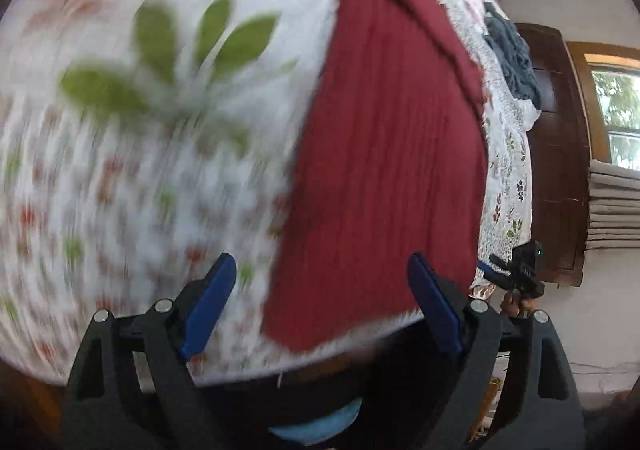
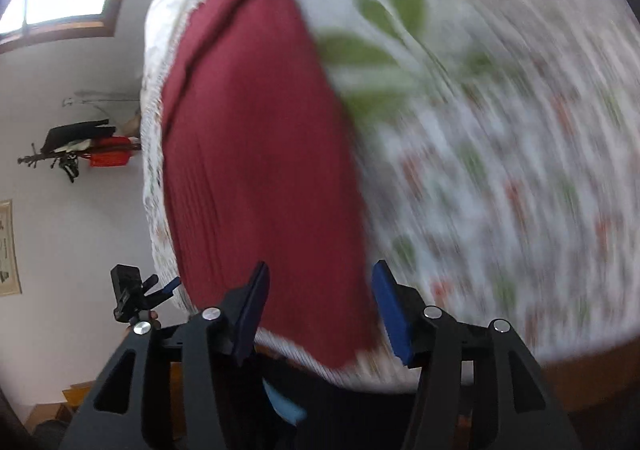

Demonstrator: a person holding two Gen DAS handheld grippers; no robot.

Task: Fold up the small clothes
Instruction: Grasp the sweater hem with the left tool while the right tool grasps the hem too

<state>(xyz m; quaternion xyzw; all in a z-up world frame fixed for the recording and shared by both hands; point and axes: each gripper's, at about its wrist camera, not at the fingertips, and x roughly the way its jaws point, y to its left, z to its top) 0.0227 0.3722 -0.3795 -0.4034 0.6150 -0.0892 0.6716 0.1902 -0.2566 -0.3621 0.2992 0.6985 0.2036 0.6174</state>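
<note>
A white bedspread (image 1: 168,178) printed with green leaves and small red flowers, blurred by motion, filled the left of the left wrist view, and a dark red garment (image 1: 384,170) lay flat on it to the right, reaching the near edge of the bed, with a blue-grey cloth (image 1: 514,54) heaped farther back near a dark wooden headboard (image 1: 556,154) and a window (image 1: 618,114). The left gripper (image 1: 322,300) hung just above the near edge with its blue fingers (image 1: 210,306) spread wide apart, empty, the garment's lower corner between them. In the right wrist view the right gripper (image 2: 320,308) likewise stood open and empty over the garment's near hem, the bedspread stretching away to its right
</note>
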